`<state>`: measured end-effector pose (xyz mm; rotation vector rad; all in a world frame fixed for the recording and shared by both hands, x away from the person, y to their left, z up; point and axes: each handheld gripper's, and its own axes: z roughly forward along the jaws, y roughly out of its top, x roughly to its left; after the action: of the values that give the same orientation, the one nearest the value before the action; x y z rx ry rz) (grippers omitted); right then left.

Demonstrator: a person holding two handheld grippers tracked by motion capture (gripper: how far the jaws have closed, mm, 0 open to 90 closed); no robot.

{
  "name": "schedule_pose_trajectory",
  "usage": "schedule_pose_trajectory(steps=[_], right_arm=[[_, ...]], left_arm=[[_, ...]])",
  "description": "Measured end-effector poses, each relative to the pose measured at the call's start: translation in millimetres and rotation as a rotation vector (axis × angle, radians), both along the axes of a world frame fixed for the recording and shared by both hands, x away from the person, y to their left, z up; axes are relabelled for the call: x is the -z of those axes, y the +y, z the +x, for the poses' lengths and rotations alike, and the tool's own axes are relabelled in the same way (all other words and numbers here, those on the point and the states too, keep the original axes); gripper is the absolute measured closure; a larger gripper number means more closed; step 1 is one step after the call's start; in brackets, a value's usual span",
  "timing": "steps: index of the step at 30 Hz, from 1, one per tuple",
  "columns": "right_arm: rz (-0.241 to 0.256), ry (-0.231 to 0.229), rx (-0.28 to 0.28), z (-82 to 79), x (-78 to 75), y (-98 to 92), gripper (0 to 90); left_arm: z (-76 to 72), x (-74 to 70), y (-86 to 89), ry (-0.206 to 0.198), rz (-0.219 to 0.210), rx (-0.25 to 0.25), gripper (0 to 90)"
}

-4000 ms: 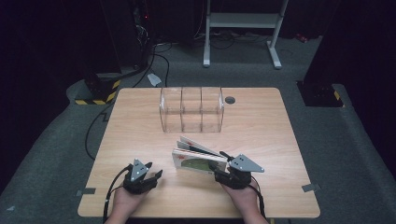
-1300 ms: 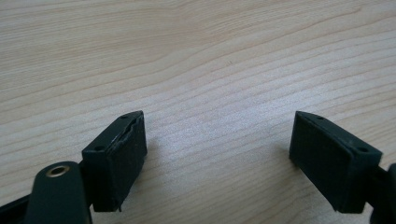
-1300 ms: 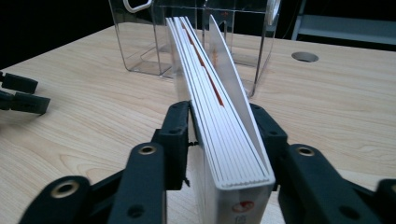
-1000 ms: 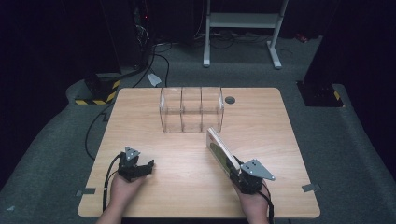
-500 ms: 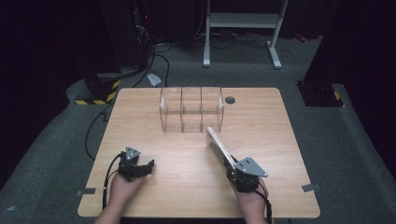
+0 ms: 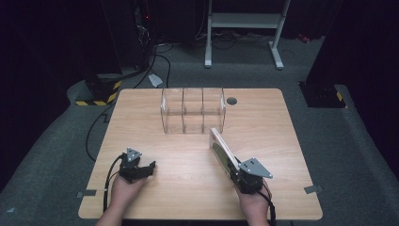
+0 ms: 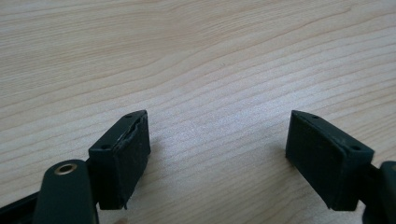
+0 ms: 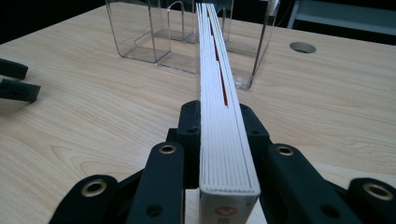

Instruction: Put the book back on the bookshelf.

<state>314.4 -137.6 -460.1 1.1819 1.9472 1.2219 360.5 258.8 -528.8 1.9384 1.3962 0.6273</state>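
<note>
A thin white book [image 6: 221,149] stands on edge, clamped by my right gripper [image 6: 241,175] near the table's front right. In the right gripper view the book [image 8: 219,107] runs away from me between the two jaws, its far end close to the clear plastic organizer [image 8: 187,32]. That organizer [image 6: 193,110], with three open compartments, stands at the table's back middle. My left gripper [image 6: 143,170] rests at the front left, open. Bare wood lies between its pads [image 7: 123,156] in the left gripper view.
The wooden table [image 6: 141,122] has a round cable hole [image 6: 231,100] behind the organizer. A white metal stand [image 6: 244,21] and cables lie on the dark floor beyond. The left gripper's fingers [image 8: 16,84] show at the left edge of the right gripper view.
The book went from lying open between both hands to standing on edge in the right gripper alone. The left gripper drew back to the left. Over the last second, the right gripper shifted slightly.
</note>
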Motion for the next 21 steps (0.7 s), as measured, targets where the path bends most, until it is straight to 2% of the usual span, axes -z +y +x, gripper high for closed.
schedule_pose_trajectory(steps=[11, 17, 21], right_arm=[[0.007, -0.037, 0.008, 9.5, -21.2, -3.7, 75.5], [0.008, -0.058, 0.026, 25.6, -31.3, 3.3, 75.5], [0.007, -0.051, 0.037, 40.1, -31.7, 9.4, 75.5]], left_arm=[[-0.9, -0.1, 0.1, -0.001, 0.000, 0.000, 22.6], [-0.8, -0.1, 0.1, 0.000, -0.002, 0.002, 22.6], [-0.8, -0.1, 0.1, -0.001, 0.000, 0.003, 22.8]])
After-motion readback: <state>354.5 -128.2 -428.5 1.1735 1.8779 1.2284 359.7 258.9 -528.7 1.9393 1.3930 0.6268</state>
